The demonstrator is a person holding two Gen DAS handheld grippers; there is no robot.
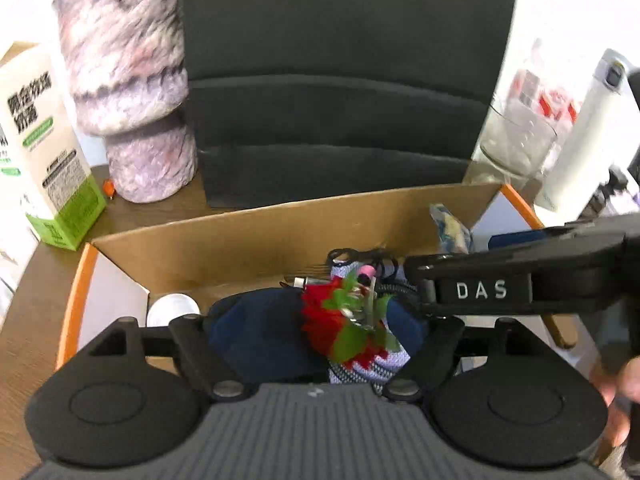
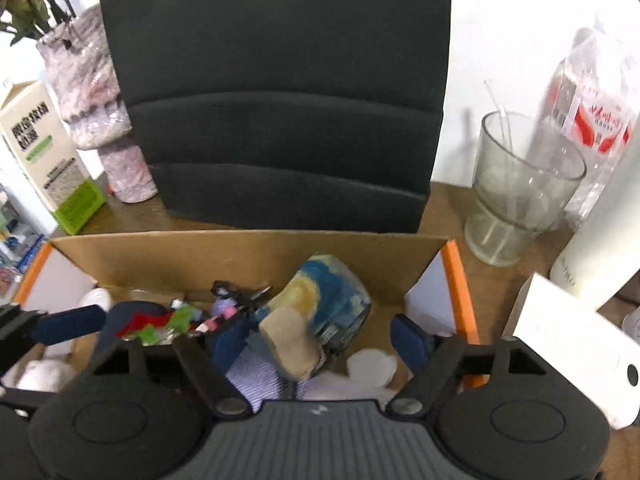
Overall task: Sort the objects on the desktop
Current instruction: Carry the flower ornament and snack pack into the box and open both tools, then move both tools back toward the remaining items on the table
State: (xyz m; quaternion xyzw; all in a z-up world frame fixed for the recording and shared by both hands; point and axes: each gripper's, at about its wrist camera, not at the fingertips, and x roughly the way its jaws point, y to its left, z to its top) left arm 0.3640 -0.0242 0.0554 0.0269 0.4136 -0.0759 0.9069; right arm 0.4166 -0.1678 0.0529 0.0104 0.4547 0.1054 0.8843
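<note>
- Green-and-white carton point(image 1: 44, 152) and marbled purple vase point(image 1: 128, 92) stand on the wooden desk, left of the cardboard box point(image 1: 248, 240).
- Left gripper point(image 1: 316, 332) hangs over the box, fingers spread around the red-and-green ornament point(image 1: 344, 320), not pinching it.
- Right gripper point(image 2: 320, 340) hangs spread above the blue-yellow roll point(image 2: 324, 300) inside the box.
- Glass cup point(image 2: 516, 196) stands right of the box.

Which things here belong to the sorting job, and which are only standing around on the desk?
Part of the job:
cardboard box
red flower
blue roll
left gripper
right gripper

Just standing about:
marbled tumbler
milk carton
glass cup
water bottle
black file holder
white box
</note>
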